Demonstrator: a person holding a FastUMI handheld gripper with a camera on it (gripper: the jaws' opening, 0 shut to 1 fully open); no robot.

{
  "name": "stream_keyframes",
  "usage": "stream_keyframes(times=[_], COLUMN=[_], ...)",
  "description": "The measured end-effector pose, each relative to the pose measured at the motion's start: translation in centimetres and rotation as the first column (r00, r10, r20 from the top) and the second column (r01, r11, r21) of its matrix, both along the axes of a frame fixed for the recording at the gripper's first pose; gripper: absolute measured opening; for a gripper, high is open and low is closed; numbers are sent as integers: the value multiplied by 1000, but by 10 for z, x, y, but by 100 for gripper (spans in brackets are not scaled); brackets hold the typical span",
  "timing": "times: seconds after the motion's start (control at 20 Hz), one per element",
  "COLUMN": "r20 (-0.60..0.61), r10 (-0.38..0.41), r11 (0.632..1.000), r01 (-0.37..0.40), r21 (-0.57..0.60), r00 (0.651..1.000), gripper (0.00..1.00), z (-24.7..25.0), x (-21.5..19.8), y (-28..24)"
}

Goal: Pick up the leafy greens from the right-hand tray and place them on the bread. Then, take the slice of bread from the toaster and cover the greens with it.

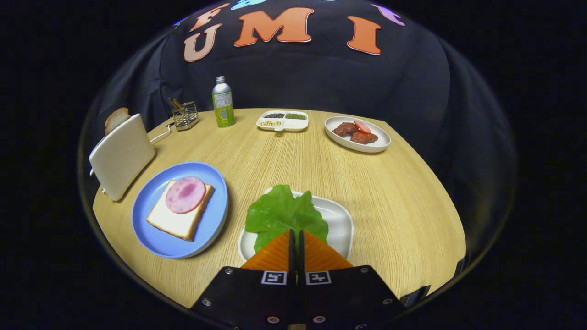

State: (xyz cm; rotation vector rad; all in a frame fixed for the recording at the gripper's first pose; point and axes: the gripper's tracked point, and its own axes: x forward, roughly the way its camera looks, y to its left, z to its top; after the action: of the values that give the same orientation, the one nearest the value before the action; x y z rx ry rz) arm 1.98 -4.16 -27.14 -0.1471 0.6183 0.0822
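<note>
Gripper view: the gripper (296, 236) has its orange fingers (275, 254) pressed nearly together, pinching the near edge of the leafy greens (279, 213), which lie on the white tray (341, 224) at the table's near edge. Judged step: lifting the greens. Lift straight up so the leaf clears the tray rim, then carry it left to the bread (176, 220) with ham on the blue plate (211, 183). Open tabletop lies between tray and plate. The toaster (121, 156) stands at the left edge, beyond the plate.

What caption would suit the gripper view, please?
Gripper shut on the leafy greens above the white tray, beside ham-topped bread.
</note>
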Motion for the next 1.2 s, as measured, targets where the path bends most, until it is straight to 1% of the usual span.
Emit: stream_keyframes(times=[0.3, 0.45, 0.8, 1.2], r20=[40, 65, 102, 96], r10=[13, 30, 111, 196], r11=[1000, 999, 993, 978], r01=[-13, -31, -116, -201], r21=[7, 27, 38, 51], r00=[999, 997, 988, 976], gripper=[1, 1, 1, 1], z=[31, 48, 74, 77], x=[1, 1, -1, -7], y=[9, 23, 77, 139])
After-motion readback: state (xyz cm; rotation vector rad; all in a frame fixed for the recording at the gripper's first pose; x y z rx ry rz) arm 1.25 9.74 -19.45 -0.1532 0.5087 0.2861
